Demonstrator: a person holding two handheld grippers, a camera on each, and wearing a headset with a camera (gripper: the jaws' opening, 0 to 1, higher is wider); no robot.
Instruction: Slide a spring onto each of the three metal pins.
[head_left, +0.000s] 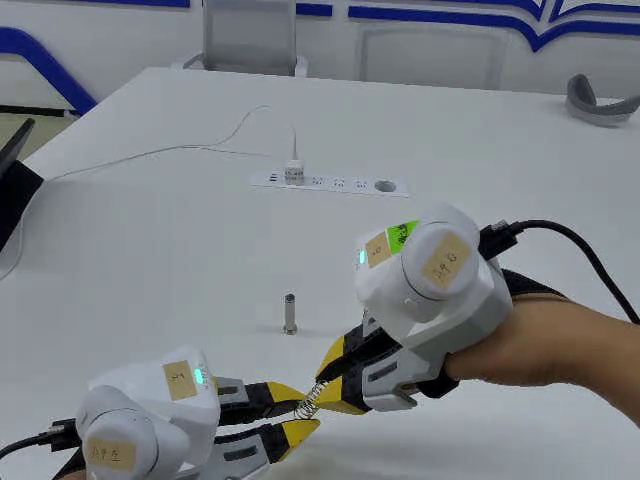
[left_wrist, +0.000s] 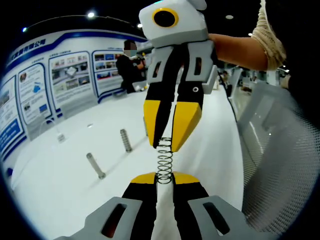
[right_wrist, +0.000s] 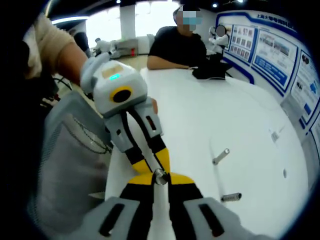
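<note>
The spring is held in the air above the white table, spanning the small gap between the two grippers, which are pointed tip to tip. The left gripper is seen with its yellow-tipped jaws almost together, and the near end of the spring is pinched between them. The right gripper is set opposite, its jaws narrowed to a slim wedge around the far end of the spring. Contact appears to be made there, though how firmly the coil is pressed cannot be judged through the distorted lens. In the head view the left gripper is found at the lower left and the right gripper just right of centre, with the spring bridging their tips. One metal pin is seen standing upright on the table, beyond the grippers and apart from them. In the left gripper view a nearer pin and a farther pin are shown standing near each other, to the left of the jaws. A power strip is laid farther back, and a thin cable is trailed from it toward the left. A seated person is shown at the table's far end in the right gripper view
</note>
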